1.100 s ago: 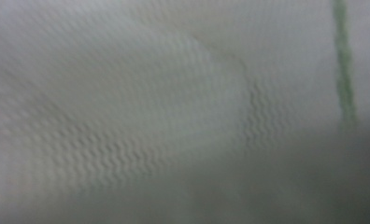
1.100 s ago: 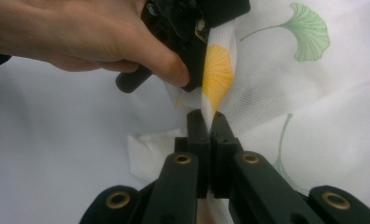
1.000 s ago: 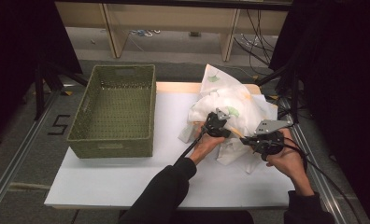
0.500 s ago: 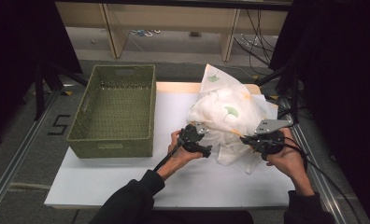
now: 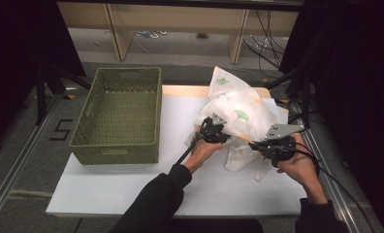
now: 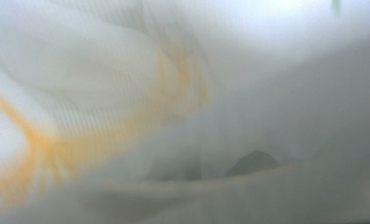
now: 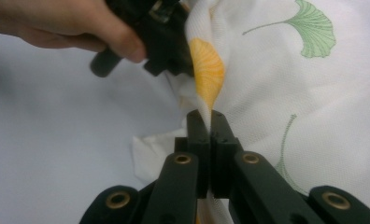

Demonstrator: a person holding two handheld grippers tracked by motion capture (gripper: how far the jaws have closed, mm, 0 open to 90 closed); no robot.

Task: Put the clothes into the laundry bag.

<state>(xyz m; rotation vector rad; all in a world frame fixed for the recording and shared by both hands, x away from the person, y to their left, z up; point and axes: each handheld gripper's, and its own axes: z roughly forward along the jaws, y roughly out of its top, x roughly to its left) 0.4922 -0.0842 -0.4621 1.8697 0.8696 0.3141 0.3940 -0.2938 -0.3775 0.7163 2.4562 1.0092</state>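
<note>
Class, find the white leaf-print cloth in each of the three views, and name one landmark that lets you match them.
High view: the white leaf-print cloth lies bunched right of centre.
Left gripper view: blurred white folds with an orange streak.
Right gripper view: upper right, pinched at centre.
Shared landmark: the cloth's orange leaf.

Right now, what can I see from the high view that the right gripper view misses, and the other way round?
The high view takes in the green woven basket, the white table, the person's right hand and the floor beyond. The right gripper view gives the close detail: the right gripper with its jaws pinched shut on a fold of the cloth, and the weave and the yellow leaf print. Both show the white leaf-printed cloth, the table, and the left gripper in the left hand, pushed into the cloth.
</note>
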